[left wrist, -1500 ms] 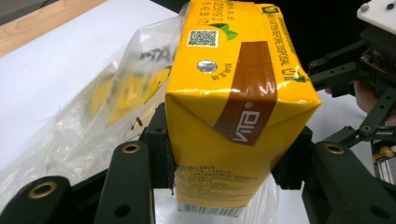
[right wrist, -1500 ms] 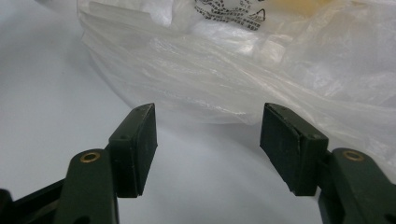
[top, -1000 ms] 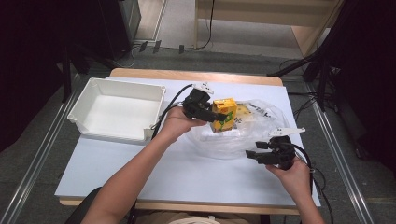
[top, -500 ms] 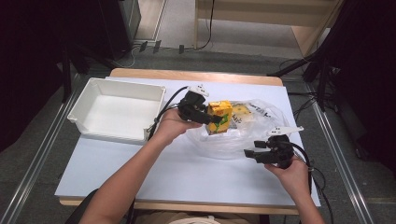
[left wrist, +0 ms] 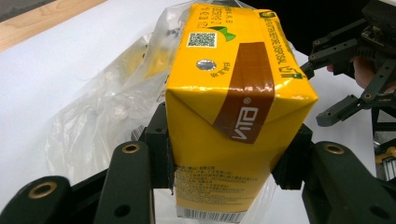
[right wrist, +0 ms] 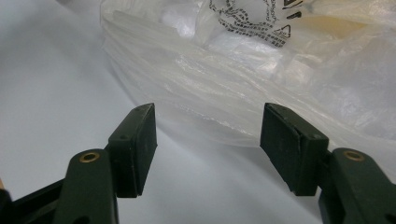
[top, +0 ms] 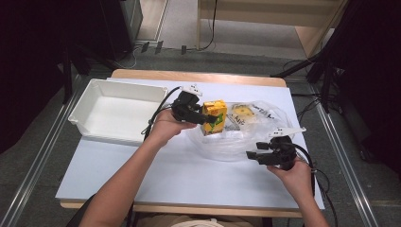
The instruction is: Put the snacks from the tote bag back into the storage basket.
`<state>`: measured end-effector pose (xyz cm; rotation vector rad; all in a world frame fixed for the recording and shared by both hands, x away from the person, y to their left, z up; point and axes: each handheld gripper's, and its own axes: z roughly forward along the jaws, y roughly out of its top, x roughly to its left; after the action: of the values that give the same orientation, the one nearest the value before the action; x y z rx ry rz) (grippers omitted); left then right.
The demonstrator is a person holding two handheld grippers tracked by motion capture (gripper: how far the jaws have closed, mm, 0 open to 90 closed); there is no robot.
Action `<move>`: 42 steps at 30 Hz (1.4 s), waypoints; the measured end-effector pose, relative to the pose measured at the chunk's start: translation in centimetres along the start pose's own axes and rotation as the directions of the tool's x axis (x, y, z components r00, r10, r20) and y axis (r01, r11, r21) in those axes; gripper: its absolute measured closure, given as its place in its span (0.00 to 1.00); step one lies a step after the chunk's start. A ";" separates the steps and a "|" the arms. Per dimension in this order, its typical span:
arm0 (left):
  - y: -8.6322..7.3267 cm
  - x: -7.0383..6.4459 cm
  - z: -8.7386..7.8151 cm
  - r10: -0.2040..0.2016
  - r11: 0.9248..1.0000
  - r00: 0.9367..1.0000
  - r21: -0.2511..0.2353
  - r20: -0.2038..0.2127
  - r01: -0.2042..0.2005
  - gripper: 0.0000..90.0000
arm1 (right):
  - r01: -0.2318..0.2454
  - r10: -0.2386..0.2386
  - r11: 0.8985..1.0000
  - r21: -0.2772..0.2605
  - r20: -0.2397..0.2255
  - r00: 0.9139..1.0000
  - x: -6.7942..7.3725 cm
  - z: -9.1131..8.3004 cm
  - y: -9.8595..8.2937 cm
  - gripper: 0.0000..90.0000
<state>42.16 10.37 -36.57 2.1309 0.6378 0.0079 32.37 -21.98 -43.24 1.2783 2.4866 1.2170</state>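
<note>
Bench [top: 156, 179]: white top, carrying everything I work with; my forearms come in from its near edge.
White tray [top: 94, 124]: empty, at the bench's left, just beside my left gripper on its outer side.
Clear plastic bag [top: 246, 142]: slumped at mid-bench, between my two grippers; a second yellow carton [top: 244, 112] lies inside it toward the far side.
Drink carton [left wrist: 233, 116]: yellow with a brown band, lifted at the bag's left edge, upright in the high view, its long axis running away from my left gripper's camera.
Left gripper [top: 208, 118]: pinching the drink carton across its narrow sides, pads flat on both faces.
Right gripper [right wrist: 210, 149]: spread wide, holding nothing, low over the bench with its jaws aimed at the bag's near edge, not touching the film.
Key relation: the tray lies directly left of the held carton; I judge my left hand the nearer one for any drop there.
Risk: loose film may cling to the carton's base.
</note>
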 end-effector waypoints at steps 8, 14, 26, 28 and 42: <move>0.1 0.7 -1.1 -0.011 1.000 1.000 -0.001 -0.002 0.011 0.58 | 0.001 -0.001 1.000 -0.001 -0.004 1.000 0.0 0.0 0.1 0.41; 0.1 1.1 -2.1 -0.022 1.000 1.000 -0.004 -0.012 0.022 0.58 | 0.006 -0.006 1.000 0.001 -0.007 1.000 0.1 0.1 0.2 0.41; 0.0 1.9 -4.4 -0.041 0.999 0.999 -0.019 -0.030 0.041 0.58 | 0.011 -0.011 1.000 0.004 -0.011 1.000 0.1 0.3 0.3 0.41; 0.0 2.0 -4.6 -0.043 0.999 0.998 -0.020 -0.035 0.043 0.58 | 0.011 -0.011 1.000 0.003 -0.010 1.000 0.2 0.3 0.4 0.41; -0.1 2.8 -6.5 -0.058 0.998 0.997 -0.032 -0.057 0.056 0.58 | 0.020 -0.020 1.000 0.009 -0.014 1.000 0.3 0.4 0.5 0.41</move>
<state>43.01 16.59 -33.33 2.0890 0.7281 0.0473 32.68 -21.36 -43.15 1.2485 2.5112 1.2160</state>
